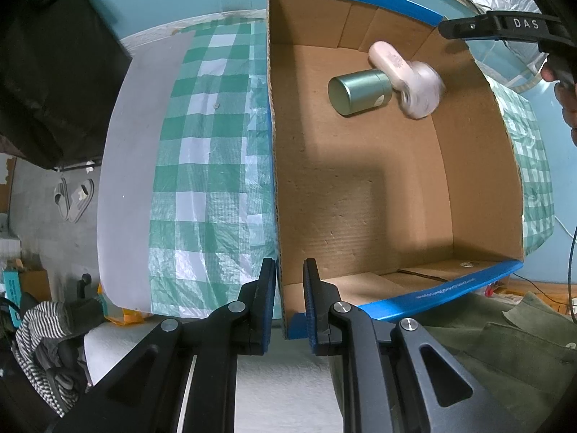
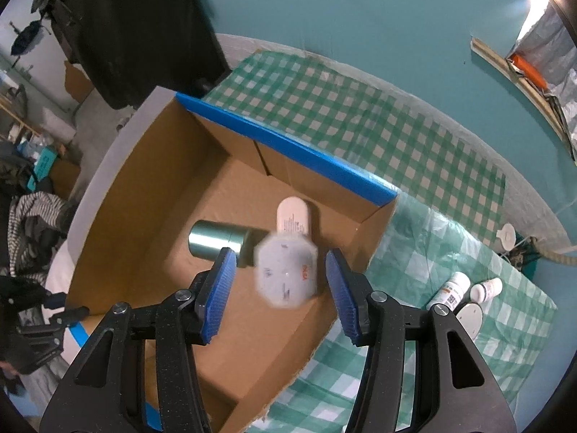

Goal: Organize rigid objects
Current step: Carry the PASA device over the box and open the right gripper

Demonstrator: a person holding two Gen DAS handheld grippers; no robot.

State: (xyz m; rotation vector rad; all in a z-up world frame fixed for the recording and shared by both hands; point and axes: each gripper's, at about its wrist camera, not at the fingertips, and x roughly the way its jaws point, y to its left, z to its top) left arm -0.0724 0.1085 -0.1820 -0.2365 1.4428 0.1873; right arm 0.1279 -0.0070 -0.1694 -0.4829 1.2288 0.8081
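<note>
The left gripper (image 1: 288, 303) straddles the near left corner of the cardboard box (image 1: 360, 198), one pad outside and one inside — whether the pads actually press the wall cannot be told from this view. Inside the box, toward one o'clock in the left wrist view, a green metal tin (image 1: 359, 90) lies on its side, and a pink-white handheld device (image 1: 404, 75) rests touching it, its round head blurred.

The right wrist view shows what the other does not: the right gripper (image 2: 279, 290) hangs over the box (image 2: 144, 216) with its blue pads spread wide and nothing between them touching. The device's blurred head (image 2: 285, 270) sits in the gap, its handle pointing to twelve o'clock beside the tin (image 2: 216, 240). At four o'clock, out on the green checked tablecloth (image 2: 414, 144), lie small white bottles (image 2: 454, 288) — unseen from the left wrist.
</note>
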